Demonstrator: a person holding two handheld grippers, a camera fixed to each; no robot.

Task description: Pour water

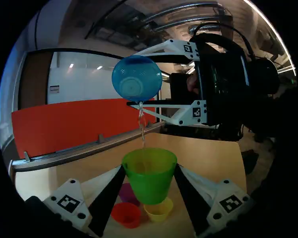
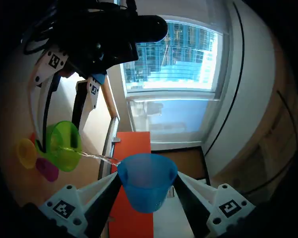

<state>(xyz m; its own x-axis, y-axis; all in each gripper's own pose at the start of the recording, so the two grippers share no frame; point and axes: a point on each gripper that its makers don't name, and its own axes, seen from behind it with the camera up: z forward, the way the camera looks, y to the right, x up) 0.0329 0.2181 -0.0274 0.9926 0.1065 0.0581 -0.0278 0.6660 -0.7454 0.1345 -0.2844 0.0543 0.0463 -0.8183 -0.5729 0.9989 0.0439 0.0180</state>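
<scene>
Aloft, blue cup (image 1: pixel 137 78) pouring, green cup (image 1: pixel 149 174) below

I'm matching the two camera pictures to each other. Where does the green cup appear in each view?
Left gripper view: the green cup is at lower centre, upright, held in the left gripper.
Right gripper view: the green cup is left of centre and appears to lie on its side.
Shared landmark: the water stream running from the blue cup into the green one; it shows in both views.

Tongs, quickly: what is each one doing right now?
Left tongs: closed on the green cup.
Right tongs: closed on the blue cup, pouring.
</scene>
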